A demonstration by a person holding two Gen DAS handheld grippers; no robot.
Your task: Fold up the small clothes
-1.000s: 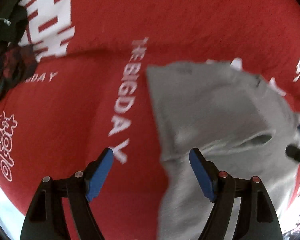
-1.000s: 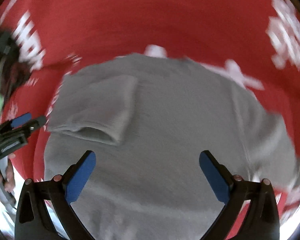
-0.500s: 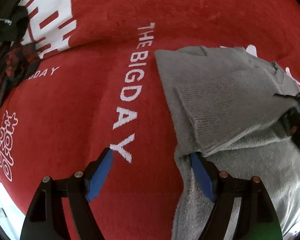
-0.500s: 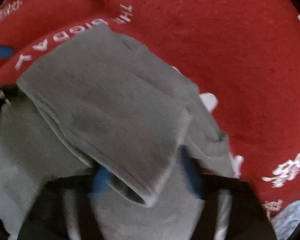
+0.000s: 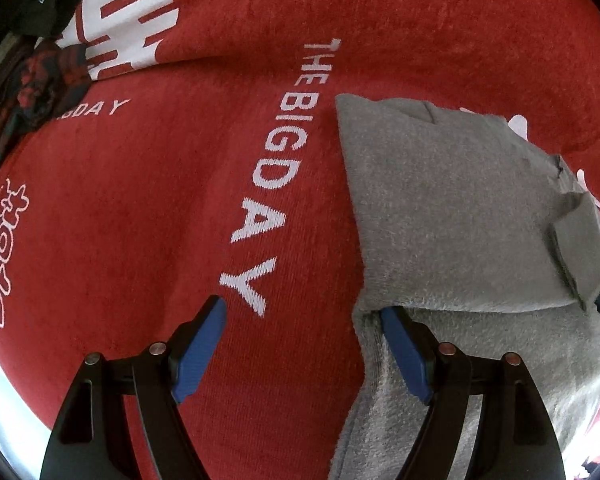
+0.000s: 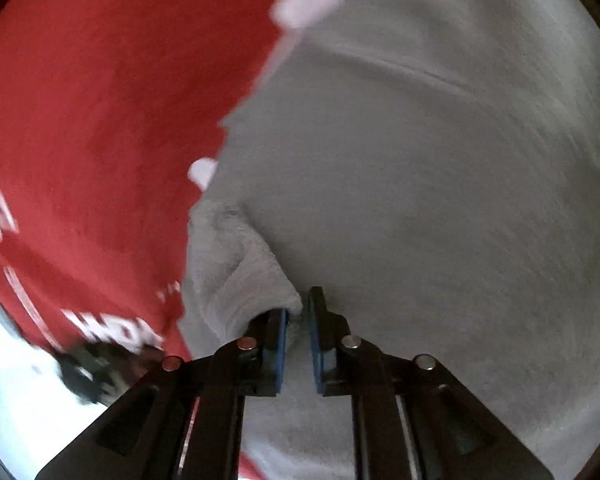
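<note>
Grey top (image 6: 440,200) is pinched thinly between my right gripper (image 6: 297,320) fingers; it could slip. My left gripper (image 5: 302,344) gapes, one finger touching the hem.

I read "THE BIG DAY" in white letters on the red cloth (image 5: 188,208), and "DAY" again farther left.

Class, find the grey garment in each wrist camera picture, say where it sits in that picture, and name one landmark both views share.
Left wrist view: the grey garment fills the right half, folded, its left edge beside the "THE BIG DAY" lettering.
Right wrist view: the grey garment fills the centre and right; the right gripper is shut on a fold of it.
Shared landmark: the red blanket with white print, left of the garment in both.
</note>
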